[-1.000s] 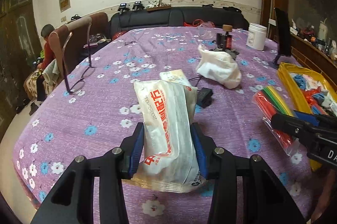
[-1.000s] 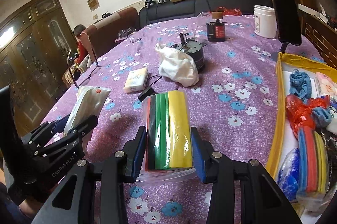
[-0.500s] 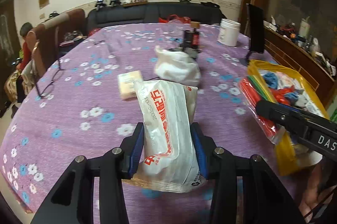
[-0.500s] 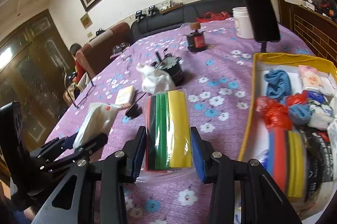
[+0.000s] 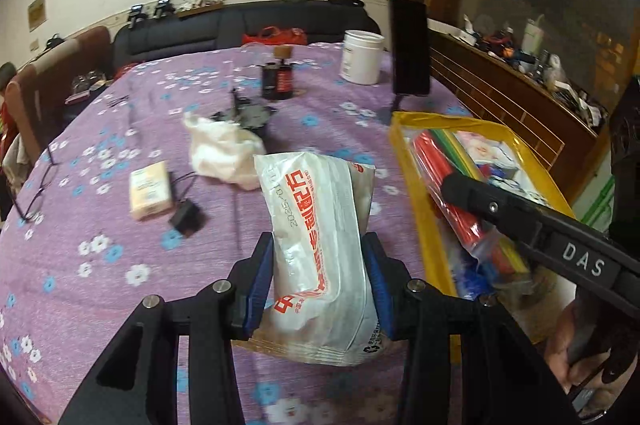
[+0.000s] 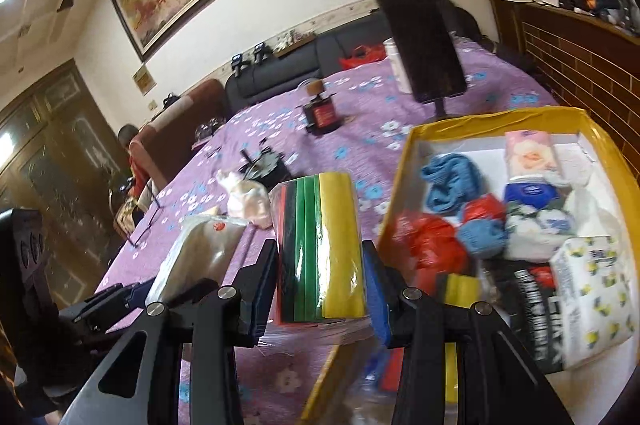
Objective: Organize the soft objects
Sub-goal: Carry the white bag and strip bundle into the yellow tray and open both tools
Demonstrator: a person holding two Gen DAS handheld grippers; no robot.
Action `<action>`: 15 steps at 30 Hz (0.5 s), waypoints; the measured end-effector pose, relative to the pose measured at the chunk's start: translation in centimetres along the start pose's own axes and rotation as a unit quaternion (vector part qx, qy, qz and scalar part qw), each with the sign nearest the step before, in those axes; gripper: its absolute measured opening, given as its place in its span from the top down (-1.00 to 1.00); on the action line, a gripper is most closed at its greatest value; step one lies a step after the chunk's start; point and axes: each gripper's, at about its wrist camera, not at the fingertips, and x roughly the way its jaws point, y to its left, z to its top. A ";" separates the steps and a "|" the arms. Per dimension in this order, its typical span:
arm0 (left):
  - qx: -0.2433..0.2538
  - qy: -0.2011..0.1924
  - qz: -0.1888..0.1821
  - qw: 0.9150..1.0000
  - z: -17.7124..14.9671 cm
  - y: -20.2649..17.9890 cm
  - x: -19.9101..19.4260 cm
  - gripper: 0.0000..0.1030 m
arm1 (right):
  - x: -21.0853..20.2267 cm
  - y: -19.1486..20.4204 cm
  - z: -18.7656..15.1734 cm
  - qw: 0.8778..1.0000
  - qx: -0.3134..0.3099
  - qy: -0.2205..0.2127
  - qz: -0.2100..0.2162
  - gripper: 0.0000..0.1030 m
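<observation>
My left gripper (image 5: 322, 249) is shut on a white packet with red lettering (image 5: 320, 241), held above the purple flowered tablecloth (image 5: 100, 225). My right gripper (image 6: 320, 257) is shut on a clear bag of red, green and yellow strips (image 6: 320, 245), held over the left rim of the yellow box (image 6: 496, 123). The box holds several soft things: blue knitted pieces (image 6: 448, 183), red bags, tissue packs. In the left wrist view the right gripper's bag (image 5: 452, 193) hangs over the yellow box (image 5: 416, 193). The right wrist view shows the white packet (image 6: 196, 253) at lower left.
On the cloth lie a crumpled white bag (image 5: 224, 153), a small yellow packet (image 5: 150, 189), a black plug (image 5: 186, 221), glasses (image 5: 36, 193), a dark bottle (image 5: 278, 77), a white tub (image 5: 362, 57) and a black standing phone (image 5: 410, 49). A person's hand (image 5: 576, 345) shows at lower right.
Both grippers have swung right and risen a little with their loads. The yellow box has come much nearer, and the strip bag is now over its rim.
</observation>
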 end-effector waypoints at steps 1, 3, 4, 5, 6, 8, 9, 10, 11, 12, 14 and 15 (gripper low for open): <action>0.003 0.003 -0.004 1.000 0.1 -0.4 0.2 0.17 | -0.2 -0.4 0.1 1.000 0.003 -0.002 -0.002 0.14; 0.009 0.005 -0.013 1.000 0.5 -1.5 0.4 0.17 | -0.7 -1.3 0.5 1.000 0.012 -0.010 -0.005 0.14; 0.013 0.004 -0.016 1.000 0.6 -1.9 0.5 0.17 | -1.0 -1.7 0.6 1.000 0.015 -0.013 -0.008 0.14; 0.017 0.002 -0.019 1.000 0.8 -2.3 0.5 0.17 | -1.3 -2.2 0.8 1.000 0.019 -0.017 -0.012 0.14; 0.021 0.002 -0.021 1.000 0.9 -2.7 0.6 0.17 | -1.6 -2.8 1.0 0.999 0.024 -0.020 -0.016 0.14; 0.024 0.003 -0.031 0.999 1.2 -3.5 0.9 0.17 | -2.3 -4.0 1.3 0.999 0.034 -0.029 -0.026 0.14; 0.024 0.004 -0.036 0.999 1.3 -3.7 1.1 0.17 | -2.6 -4.5 1.5 0.998 0.037 -0.032 -0.032 0.14; 0.024 0.006 -0.040 0.999 1.3 -4.0 1.3 0.17 | -3.0 -5.1 1.6 0.998 0.043 -0.037 -0.039 0.14; 0.024 0.009 -0.046 0.999 1.4 -4.4 1.5 0.17 | -3.4 -5.8 1.7 0.997 0.047 -0.040 -0.045 0.14; 0.024 0.011 -0.050 0.998 1.3 -4.8 1.7 0.17 | -3.7 -6.2 1.8 0.997 0.050 -0.041 -0.050 0.14; 0.024 0.018 -0.060 0.998 1.3 -5.5 2.2 0.17 | -4.2 -7.4 1.9 0.996 0.057 -0.042 -0.063 0.14; 0.025 0.021 -0.064 0.997 1.3 -5.9 2.4 0.17 | -4.4 -8.0 2.0 0.995 0.059 -0.041 -0.068 0.14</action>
